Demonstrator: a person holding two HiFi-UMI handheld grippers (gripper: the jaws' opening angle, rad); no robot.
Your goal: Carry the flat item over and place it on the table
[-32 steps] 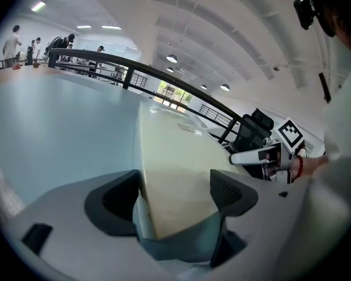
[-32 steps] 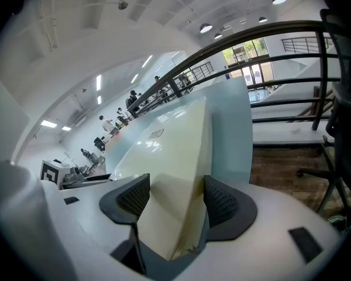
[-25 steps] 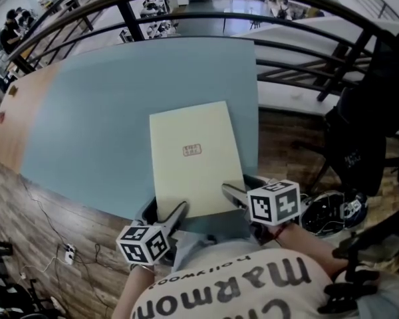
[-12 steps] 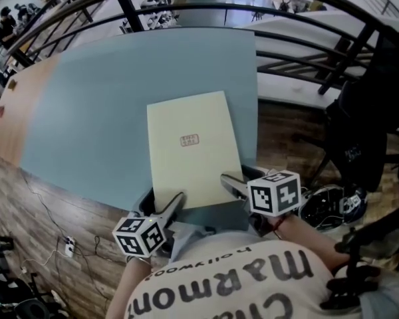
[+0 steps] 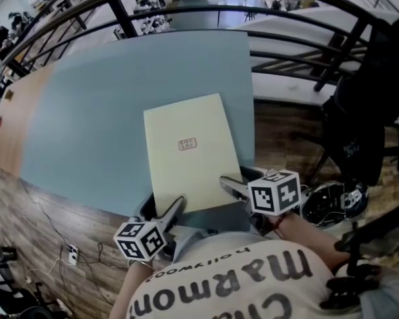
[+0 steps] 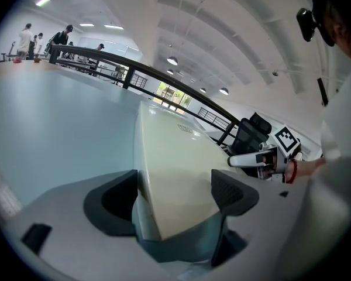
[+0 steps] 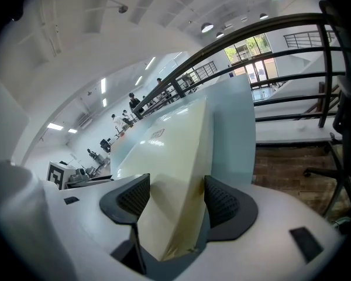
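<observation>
Since it reaches out from its near edge without sagging, the pale yellow flat board (image 5: 189,145) is judged stiff and light, and best held at its two near corners. Left gripper (image 5: 175,210) and right gripper (image 5: 230,186) each have their jaws closed onto one such corner, with the board passing between the pads. Beyond them it extends over the blue-grey table (image 5: 86,105); contact with the top cannot be told.
</observation>
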